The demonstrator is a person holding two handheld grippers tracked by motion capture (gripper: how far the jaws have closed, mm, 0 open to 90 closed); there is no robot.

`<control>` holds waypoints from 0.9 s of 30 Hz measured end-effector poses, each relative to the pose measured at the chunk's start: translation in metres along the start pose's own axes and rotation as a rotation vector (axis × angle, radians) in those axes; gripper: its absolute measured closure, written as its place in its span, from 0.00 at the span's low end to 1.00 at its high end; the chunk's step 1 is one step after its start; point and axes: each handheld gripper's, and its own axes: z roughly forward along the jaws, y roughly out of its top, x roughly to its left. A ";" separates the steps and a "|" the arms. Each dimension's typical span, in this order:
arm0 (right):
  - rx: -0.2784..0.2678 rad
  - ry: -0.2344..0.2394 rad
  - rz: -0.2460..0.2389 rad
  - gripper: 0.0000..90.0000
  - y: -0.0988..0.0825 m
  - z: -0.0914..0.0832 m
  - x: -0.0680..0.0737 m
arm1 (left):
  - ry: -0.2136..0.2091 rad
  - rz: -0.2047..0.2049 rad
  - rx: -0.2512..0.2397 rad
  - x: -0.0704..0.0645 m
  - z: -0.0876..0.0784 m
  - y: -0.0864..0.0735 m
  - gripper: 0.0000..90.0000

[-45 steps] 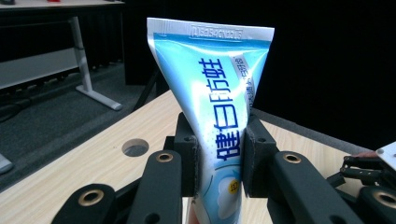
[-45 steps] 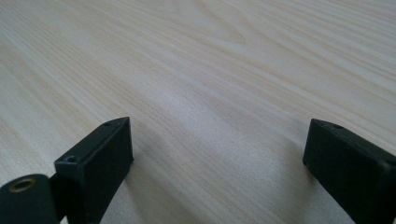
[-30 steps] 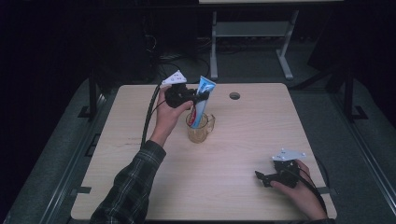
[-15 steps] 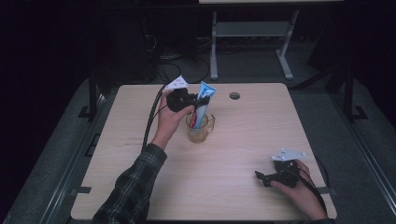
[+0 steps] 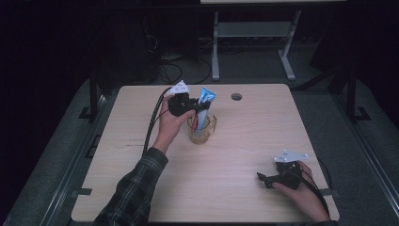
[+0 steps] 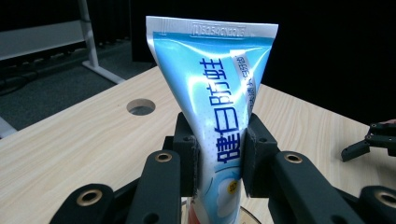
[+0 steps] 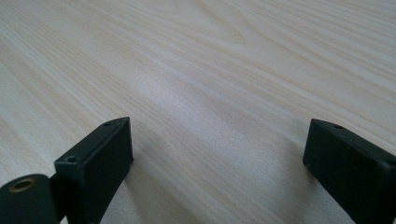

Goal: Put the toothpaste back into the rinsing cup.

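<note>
A blue and white toothpaste tube (image 5: pixel 205 101) stands upright with its lower end inside a clear glass cup (image 5: pixel 202 134) near the middle of the table. My left gripper (image 5: pixel 193 109) is shut on the tube from the left, just above the cup's rim. In the left gripper view both pads press the tube (image 6: pixel 215 88) at its waist, and its crimped end points up. My right gripper (image 5: pixel 264 179) rests on the table at the front right, jaws open and pointing left. In the right gripper view it (image 7: pixel 217 154) has only bare wood between its fingers.
The light wooden table (image 5: pixel 263 136) has a round cable hole (image 5: pixel 236 97) near its back edge, right of the cup. A black cable (image 5: pixel 153 122) trails from the left gripper toward the front left. A metal stand (image 5: pixel 251 33) is on the dark floor beyond the table.
My left gripper and the tube have sunk a little toward the cup. The right gripper has stayed where it was.
</note>
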 end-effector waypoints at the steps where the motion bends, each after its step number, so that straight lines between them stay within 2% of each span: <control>1: 0.000 0.000 -0.001 0.08 0.000 0.000 0.000 | 0.000 0.000 0.001 0.000 0.000 -0.001 0.78; 15: 0.001 0.000 0.000 0.08 0.000 0.000 0.000 | 0.008 -0.006 0.030 0.003 0.004 -0.007 0.78; 24: 0.001 0.000 0.001 0.08 0.000 0.000 0.000 | 0.011 -0.004 0.029 0.003 0.004 -0.008 0.77; 27: 0.001 0.000 0.001 0.08 0.000 0.000 0.000 | 0.016 -0.021 0.022 0.004 0.004 -0.008 0.72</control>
